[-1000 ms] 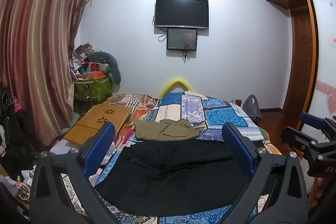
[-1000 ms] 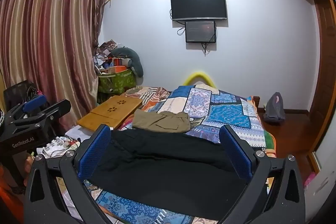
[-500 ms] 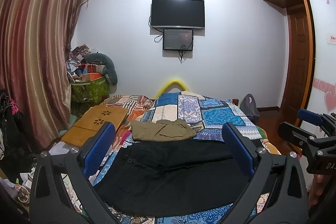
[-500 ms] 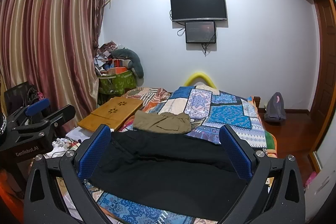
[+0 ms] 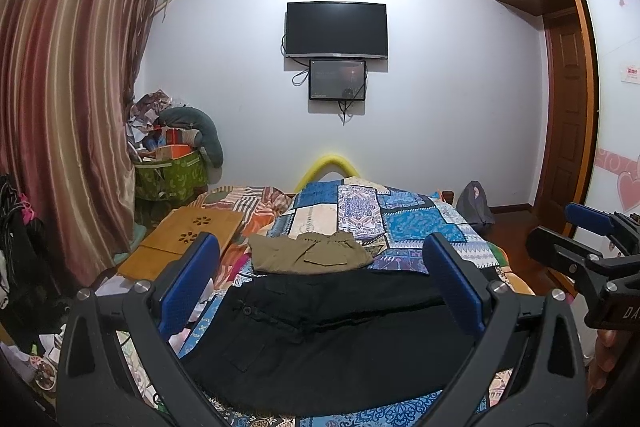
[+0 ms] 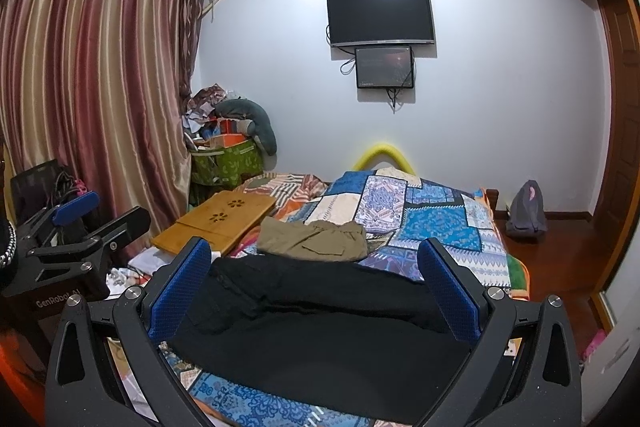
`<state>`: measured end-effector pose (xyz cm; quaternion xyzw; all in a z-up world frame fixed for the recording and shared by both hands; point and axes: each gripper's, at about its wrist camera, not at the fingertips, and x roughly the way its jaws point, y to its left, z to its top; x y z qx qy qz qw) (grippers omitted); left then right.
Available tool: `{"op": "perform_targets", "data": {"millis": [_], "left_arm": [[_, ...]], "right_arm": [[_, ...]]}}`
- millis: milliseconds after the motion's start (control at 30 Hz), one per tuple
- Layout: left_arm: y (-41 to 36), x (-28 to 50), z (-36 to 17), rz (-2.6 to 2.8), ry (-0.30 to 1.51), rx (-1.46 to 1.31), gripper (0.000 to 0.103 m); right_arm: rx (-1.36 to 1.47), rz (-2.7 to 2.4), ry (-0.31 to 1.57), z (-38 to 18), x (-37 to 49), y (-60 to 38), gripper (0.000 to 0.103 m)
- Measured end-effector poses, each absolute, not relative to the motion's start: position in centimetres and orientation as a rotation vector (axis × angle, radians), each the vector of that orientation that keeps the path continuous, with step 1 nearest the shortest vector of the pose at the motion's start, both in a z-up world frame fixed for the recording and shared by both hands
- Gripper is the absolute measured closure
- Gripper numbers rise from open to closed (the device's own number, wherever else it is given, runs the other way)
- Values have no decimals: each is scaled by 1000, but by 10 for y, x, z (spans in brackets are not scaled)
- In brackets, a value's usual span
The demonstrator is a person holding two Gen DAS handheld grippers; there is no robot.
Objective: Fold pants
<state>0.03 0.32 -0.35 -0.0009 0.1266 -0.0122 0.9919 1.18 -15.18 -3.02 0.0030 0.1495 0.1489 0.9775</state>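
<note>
Black pants (image 5: 328,339) unmoved, left view shifted rightward (jaws apart)

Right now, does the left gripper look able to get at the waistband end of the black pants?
Probably yes. The left gripper hangs open above the black pants, with nothing between its jaws and the buttoned waistband end. The folded khaki garment lies farther back, out of the way.

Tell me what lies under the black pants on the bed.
The black pants lie spread on the blue patchwork quilt, which shows around their edges. Whatever lies beneath their middle is covered. The folded olive pants sit beside them on the quilt, not under.
</note>
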Motion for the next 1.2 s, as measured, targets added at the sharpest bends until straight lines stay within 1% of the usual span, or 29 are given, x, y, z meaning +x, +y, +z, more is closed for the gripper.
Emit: {"op": "perform_targets", "data": {"millis": [1200], "left_arm": [[6, 5, 0, -25, 256, -4, 0]], "right_arm": [[5, 308, 300, -31, 11, -151, 0]]}}
